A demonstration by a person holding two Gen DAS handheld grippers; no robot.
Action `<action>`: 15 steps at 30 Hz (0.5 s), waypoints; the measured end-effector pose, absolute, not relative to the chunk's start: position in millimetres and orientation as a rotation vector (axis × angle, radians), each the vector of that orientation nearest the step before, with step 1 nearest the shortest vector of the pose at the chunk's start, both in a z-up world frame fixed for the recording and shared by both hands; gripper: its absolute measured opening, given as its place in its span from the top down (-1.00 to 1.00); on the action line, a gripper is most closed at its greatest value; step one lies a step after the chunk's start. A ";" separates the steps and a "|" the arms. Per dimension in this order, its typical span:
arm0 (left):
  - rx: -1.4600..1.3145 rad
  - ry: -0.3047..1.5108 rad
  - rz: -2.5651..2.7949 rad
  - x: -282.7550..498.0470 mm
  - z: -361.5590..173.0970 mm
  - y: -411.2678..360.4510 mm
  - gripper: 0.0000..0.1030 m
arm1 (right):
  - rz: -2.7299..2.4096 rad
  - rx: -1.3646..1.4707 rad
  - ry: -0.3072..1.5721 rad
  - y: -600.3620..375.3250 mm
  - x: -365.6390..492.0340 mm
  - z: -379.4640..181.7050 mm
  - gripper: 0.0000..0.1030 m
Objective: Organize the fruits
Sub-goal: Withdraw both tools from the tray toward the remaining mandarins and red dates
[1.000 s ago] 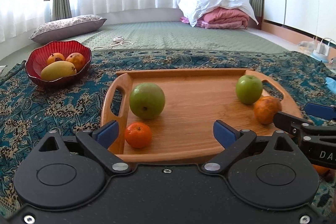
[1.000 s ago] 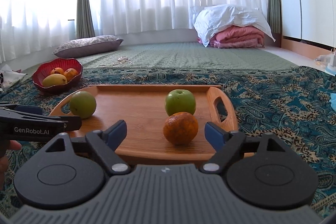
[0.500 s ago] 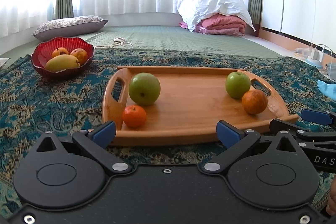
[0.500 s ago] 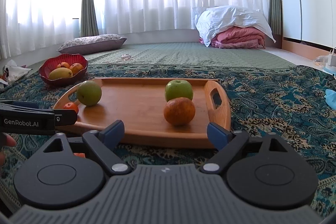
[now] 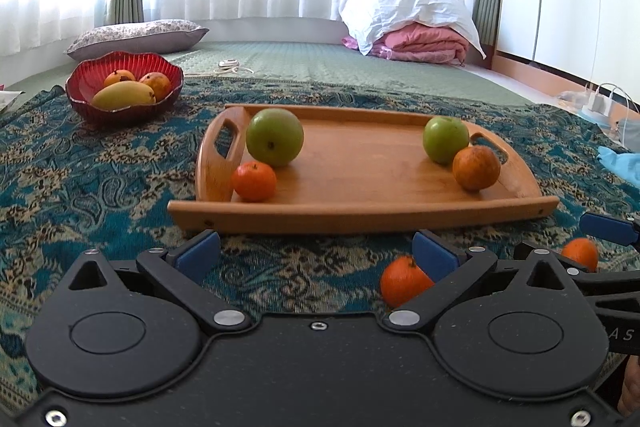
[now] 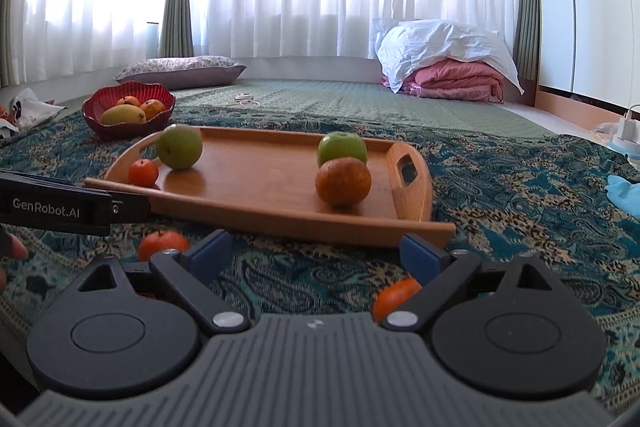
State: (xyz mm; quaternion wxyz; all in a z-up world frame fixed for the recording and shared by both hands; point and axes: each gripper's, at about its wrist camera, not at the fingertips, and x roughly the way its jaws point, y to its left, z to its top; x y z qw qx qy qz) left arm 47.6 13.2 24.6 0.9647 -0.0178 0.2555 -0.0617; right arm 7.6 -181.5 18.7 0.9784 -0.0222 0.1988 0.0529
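Left wrist view: four fruits on tray [image 5: 360,217], centre frame; two tangerines [image 5: 404,281] left on cloth, lower right. My left gripper [image 5: 316,253] spread empty; right gripper [image 6: 316,255] jaws opening, empty.

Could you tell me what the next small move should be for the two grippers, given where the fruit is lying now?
Probably ease the right gripper, whose jaws are opening with nothing between the pads, down toward the tangerine on the cloth beside its right-hand finger. That fruit lies off the wooden tray, which already holds four others.
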 end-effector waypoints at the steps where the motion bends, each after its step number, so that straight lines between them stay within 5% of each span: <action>1: -0.034 0.519 -0.123 46.0 23.2 13.0 -0.99 | 0.102 -0.043 0.401 -181.7 6.4 17.8 -0.90; 15: -0.007 0.513 -0.135 29.5 17.2 6.3 -0.99 | 0.054 -0.052 0.398 -190.4 -9.8 10.8 -0.91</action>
